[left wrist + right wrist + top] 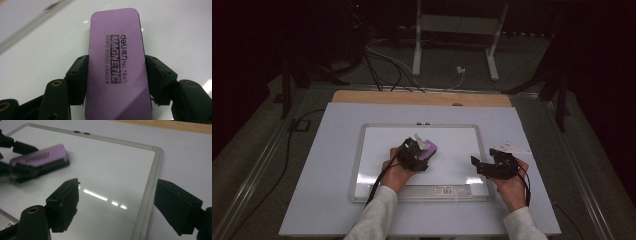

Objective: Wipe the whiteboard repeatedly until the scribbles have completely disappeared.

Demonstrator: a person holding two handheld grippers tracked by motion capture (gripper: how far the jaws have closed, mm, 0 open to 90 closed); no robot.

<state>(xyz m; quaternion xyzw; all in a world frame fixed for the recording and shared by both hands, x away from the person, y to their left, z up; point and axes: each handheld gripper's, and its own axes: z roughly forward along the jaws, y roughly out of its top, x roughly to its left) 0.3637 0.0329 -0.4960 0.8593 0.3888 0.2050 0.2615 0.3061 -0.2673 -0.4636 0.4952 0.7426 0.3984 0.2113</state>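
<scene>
Dark room, white desk (327, 165); from the high view the whiteboard (377, 150) lies centred, with the eraser (428, 149) held mid-board by the left gripper (417, 150).

Left gripper view: fingers (76, 80) are clamped on the eraser's long sides; it should be kept flat for even strokes.

Right gripper view: right gripper (116, 205) is spread, empty, straddling the frame (147, 195); bracing is advised.

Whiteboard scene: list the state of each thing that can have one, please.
eraser: gripped by its long sides, flat on the board
left gripper: shut on the eraser
right gripper: open, holding nothing, straddling the board's right edge
whiteboard: lying flat on the table, surface wiped clean where visible
</scene>
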